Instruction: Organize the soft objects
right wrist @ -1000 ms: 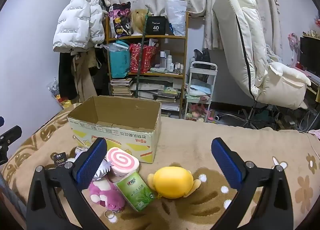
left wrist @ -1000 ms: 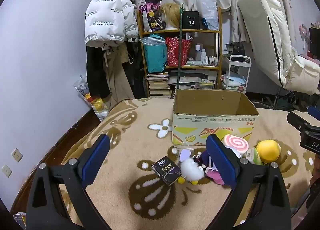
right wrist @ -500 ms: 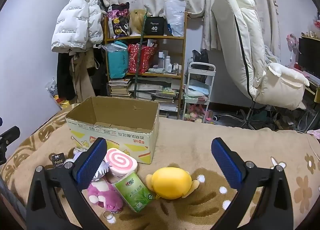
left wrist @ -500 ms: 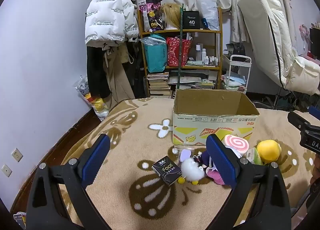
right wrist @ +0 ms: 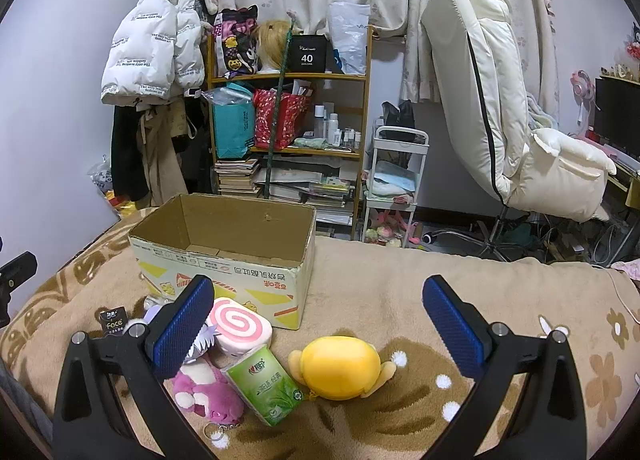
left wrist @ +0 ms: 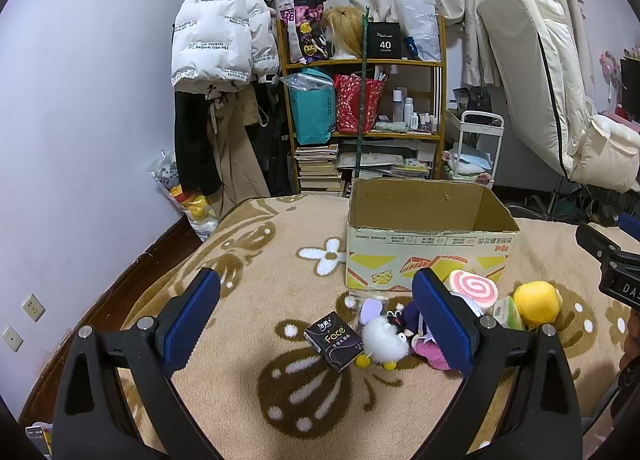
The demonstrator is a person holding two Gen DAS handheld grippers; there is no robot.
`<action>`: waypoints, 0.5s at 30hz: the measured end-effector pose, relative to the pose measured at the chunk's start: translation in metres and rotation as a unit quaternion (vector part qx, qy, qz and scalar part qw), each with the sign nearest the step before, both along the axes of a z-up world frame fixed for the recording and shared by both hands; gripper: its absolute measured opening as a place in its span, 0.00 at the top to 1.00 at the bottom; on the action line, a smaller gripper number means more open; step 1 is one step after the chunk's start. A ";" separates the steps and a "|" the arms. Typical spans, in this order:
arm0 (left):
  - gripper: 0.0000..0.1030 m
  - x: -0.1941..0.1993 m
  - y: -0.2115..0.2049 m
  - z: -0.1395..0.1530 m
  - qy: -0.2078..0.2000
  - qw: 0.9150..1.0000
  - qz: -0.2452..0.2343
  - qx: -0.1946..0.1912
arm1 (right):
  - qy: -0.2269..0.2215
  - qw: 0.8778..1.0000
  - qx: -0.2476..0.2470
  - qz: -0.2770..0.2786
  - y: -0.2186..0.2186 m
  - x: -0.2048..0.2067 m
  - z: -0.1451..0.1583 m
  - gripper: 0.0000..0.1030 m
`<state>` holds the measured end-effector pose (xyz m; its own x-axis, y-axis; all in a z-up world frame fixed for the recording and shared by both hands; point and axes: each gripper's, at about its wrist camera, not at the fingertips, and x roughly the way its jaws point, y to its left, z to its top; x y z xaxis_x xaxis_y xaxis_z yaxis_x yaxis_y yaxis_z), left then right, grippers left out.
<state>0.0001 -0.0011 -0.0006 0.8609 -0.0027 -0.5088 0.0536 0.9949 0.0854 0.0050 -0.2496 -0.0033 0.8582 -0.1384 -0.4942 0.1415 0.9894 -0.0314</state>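
Right wrist: one cardboard box (right wrist: 224, 256), one yellow plush (right wrist: 340, 366).

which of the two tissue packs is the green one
The green tissue pack lies between the pink plush and the yellow plush. The other pack is black, marked "Face", and lies apart at the far left of the pile.

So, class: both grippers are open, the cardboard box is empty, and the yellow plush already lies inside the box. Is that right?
Not quite. The yellow plush is not in the cardboard box; it lies on the blanket in front of the box, as the right wrist view shows. The rest holds: the left gripper and right gripper are open, and the box looks empty.
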 end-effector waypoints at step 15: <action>0.07 0.000 0.000 0.000 0.001 1.000 0.000 0.000 | 0.000 1.000 -0.001 0.000 0.002 0.000 0.000 0.00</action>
<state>0.0001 -0.0009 -0.0006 0.8602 -0.0028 -0.5099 0.0534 0.9950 0.0845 0.0051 -0.2479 -0.0038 0.8578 -0.1406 -0.4943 0.1423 0.9892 -0.0343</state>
